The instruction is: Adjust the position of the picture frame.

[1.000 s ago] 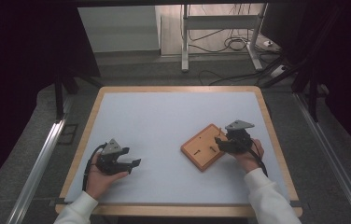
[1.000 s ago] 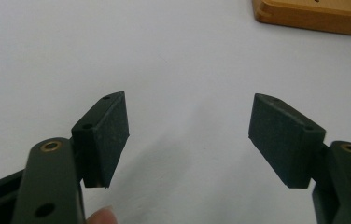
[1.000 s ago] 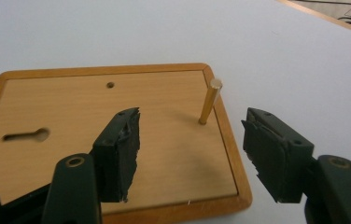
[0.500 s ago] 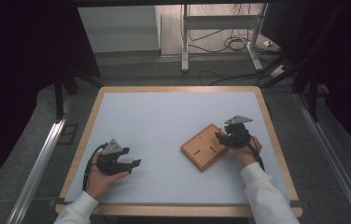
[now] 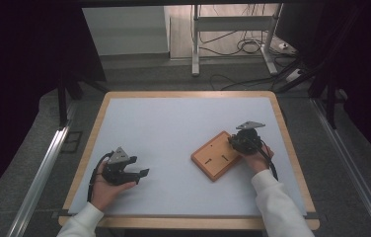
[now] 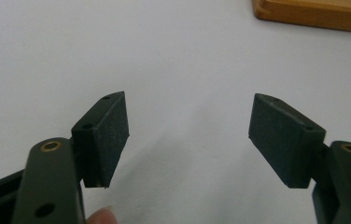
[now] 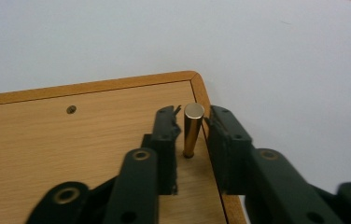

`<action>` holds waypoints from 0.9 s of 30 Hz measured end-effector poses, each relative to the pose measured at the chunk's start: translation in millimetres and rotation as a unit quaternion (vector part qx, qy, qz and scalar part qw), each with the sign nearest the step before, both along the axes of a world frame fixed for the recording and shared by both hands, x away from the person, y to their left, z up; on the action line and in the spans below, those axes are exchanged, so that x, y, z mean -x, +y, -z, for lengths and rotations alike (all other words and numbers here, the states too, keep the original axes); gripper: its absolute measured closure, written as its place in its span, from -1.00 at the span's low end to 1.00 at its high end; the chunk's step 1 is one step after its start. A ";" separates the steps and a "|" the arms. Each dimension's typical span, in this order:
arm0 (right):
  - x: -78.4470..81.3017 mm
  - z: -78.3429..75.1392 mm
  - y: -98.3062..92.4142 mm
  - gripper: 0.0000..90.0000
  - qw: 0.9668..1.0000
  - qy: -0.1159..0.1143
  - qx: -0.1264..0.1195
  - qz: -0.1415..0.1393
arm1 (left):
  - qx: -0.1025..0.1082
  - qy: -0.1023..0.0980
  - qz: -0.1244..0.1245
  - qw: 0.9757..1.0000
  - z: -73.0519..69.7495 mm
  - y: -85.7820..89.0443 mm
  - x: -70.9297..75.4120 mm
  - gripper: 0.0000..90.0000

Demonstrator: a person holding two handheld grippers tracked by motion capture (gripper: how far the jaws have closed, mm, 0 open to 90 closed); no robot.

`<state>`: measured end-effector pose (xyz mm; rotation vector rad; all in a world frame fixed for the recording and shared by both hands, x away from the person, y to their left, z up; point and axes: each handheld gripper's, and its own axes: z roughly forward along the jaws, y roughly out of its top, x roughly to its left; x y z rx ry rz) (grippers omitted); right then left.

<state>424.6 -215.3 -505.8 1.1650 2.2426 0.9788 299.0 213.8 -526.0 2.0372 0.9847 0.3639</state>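
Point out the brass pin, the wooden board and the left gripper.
brass pin (image 7: 193,130), right gripper view, middle of its shaft.
wooden board (image 5: 214,157), high view, bare top face.
left gripper (image 6: 190,133), left gripper view, midway between its open jaws.

No text, label, brand, number or sign can be read anywhere in these pictures.

White sleeves (image 5: 277,207), 2 black grippers w/ brass screws, grey 3-cornered top plates, black cables.
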 end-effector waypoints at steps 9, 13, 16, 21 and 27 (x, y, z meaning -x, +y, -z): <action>-0.3 1.4 0.9 0.85 1.000 0.001 -0.009 0.000 | -0.003 0.000 0.003 1.000 0.2 -1.0 0.2 -0.38; -1.3 1.6 -2.4 0.87 1.000 0.008 -0.025 -0.001 | -0.004 0.000 0.003 1.000 0.3 -1.1 0.1 -0.38; -1.7 2.1 -5.0 0.87 0.999 0.013 -0.040 0.000 | -0.003 0.000 0.003 1.000 0.3 -1.0 0.1 -0.38; -1.7 0.7 -6.6 0.87 0.999 0.018 -0.045 -0.002 | -0.003 0.000 0.003 1.000 0.5 -0.7 -0.2 -0.38; 0.2 -2.4 -5.9 0.87 0.999 0.013 -0.046 -0.007 | -0.003 -0.001 0.007 1.000 0.6 -1.0 -0.1 -0.38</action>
